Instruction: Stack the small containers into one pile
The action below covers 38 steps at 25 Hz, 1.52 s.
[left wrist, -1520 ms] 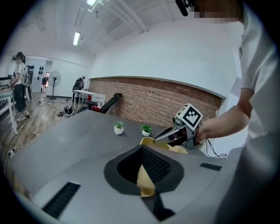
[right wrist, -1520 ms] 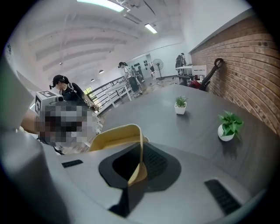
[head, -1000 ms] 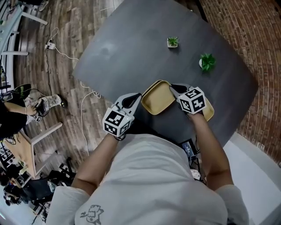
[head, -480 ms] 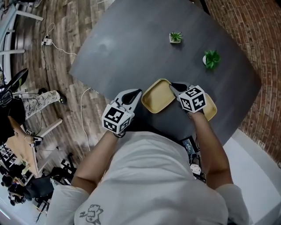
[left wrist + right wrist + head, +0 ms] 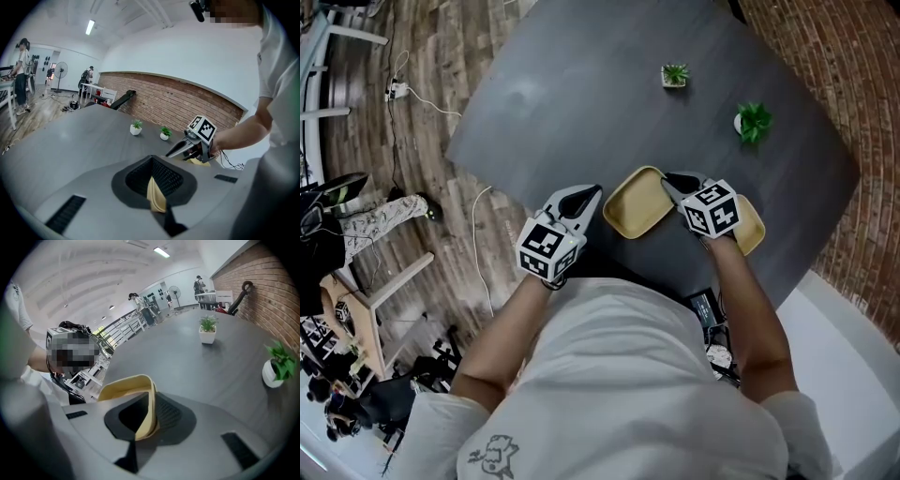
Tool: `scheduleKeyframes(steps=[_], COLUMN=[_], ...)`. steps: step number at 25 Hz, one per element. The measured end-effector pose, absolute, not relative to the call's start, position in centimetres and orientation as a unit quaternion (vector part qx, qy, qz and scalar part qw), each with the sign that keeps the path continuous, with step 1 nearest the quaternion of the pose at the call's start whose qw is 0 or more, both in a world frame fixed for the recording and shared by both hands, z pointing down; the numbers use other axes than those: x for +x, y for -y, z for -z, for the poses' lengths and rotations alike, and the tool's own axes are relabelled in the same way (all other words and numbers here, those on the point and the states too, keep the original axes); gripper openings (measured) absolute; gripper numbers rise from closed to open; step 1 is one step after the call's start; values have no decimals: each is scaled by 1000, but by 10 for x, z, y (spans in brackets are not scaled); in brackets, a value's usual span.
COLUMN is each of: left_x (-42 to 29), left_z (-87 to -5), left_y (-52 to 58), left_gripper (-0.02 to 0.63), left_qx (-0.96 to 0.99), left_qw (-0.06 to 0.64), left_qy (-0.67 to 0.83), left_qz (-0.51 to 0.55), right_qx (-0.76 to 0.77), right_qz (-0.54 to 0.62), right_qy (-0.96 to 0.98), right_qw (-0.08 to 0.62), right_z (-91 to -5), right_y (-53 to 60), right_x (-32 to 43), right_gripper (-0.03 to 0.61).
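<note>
As the left tool (image 5: 592, 195) pinches the container (image 5: 639, 204), the right tool (image 5: 673, 184), jaws just loosened, straddles it.

Head view looks steeply down; both gripper views skim the same table (image 5: 581, 103).

On the table (image 5: 581, 84) the left container (image 5: 639, 202) lies beside the right container (image 5: 753, 232), two plants (image 5: 675, 75) (image 5: 753, 122) behind.
</note>
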<state>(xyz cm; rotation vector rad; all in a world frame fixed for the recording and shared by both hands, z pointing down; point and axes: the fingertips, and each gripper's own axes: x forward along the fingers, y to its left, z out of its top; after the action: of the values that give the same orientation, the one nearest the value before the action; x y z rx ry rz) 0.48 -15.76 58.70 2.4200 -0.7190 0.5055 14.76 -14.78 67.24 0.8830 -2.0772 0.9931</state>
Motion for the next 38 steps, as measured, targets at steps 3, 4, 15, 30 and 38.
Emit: scheduleKeyframes(steps=[3, 4, 15, 30, 38], left_x=[6, 7, 11, 45, 62], left_z=[-584, -582, -539, -469, -447], left_y=[159, 159, 149, 81, 39], left_gripper=[11, 11, 11, 11, 11], left_qx=[905, 906, 918, 940, 948], left_qw=[274, 272, 233, 177, 158], left_qy=[267, 266, 276, 266, 257], left_qz=[-188, -187, -166, -120, -104], right_qx=[344, 345, 370, 428, 463], right_qz=[-375, -372, -333, -249, -223], right_qy=[795, 796, 811, 831, 828], right_qw=[330, 329, 306, 253, 225], right_z=[-669, -666, -622, -539, -512], right_y=[149, 149, 131, 51, -2], right_x=[150, 151, 161, 184, 203], right_gripper=[57, 61, 83, 83, 83])
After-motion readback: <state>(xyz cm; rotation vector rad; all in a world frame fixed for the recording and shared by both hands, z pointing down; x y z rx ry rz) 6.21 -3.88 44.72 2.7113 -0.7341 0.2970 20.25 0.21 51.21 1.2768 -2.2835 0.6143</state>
